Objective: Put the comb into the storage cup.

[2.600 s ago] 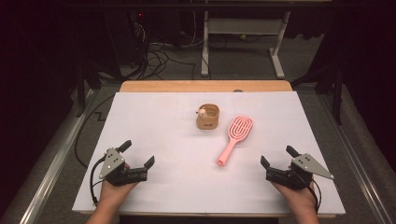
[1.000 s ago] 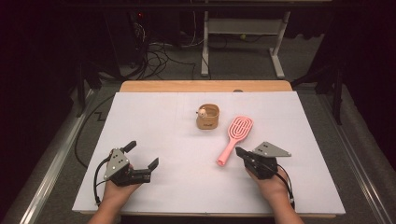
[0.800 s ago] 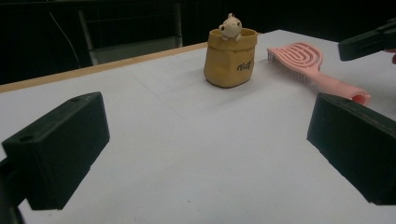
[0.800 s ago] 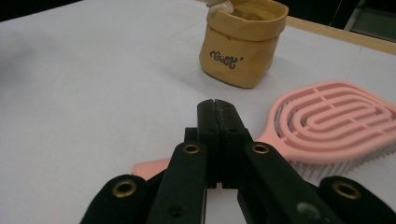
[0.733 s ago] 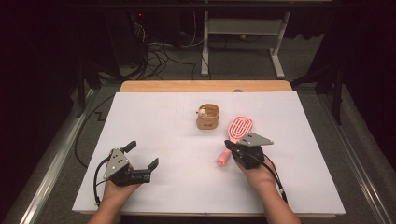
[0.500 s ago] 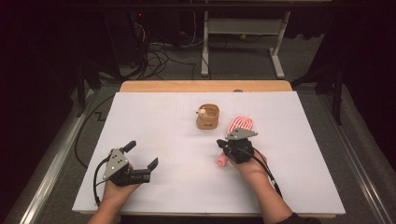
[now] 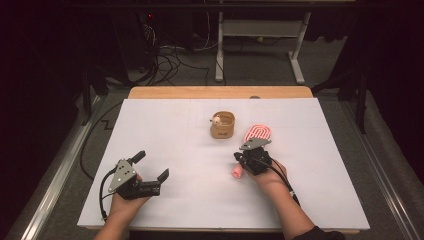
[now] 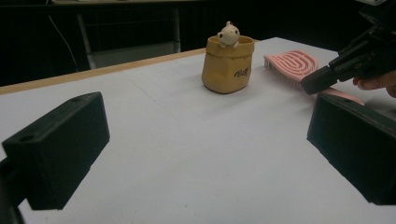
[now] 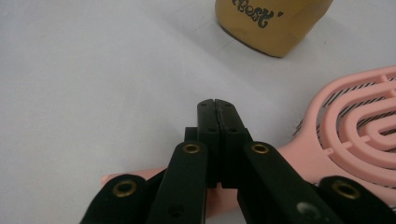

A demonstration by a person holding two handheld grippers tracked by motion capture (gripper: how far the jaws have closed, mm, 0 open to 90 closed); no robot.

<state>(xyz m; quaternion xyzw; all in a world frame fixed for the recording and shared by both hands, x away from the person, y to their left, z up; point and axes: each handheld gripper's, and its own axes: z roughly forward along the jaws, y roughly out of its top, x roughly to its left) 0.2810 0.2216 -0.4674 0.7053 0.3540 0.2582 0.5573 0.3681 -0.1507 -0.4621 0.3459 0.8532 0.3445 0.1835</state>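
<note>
A lab: white-covered table [image 7: 165,125], dark surround, cables [image 7: 167,60] on the floor, metal stand [image 7: 260,30] behind.

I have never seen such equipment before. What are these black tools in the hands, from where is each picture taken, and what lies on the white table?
A person holds a hand-operated claw in each hand. The high view looks down from above; the other two pictures come from cameras riding on each claw.

On the white table stand a small tan pot with a little cream figure and a pink plastic hairbrush with a looped head.

The left claw rests near the table's front edge, jaws wide open, holding nothing. The right claw is above the brush's handle, jaws pressed together. Whether it touches the handle, I cannot tell.
</note>
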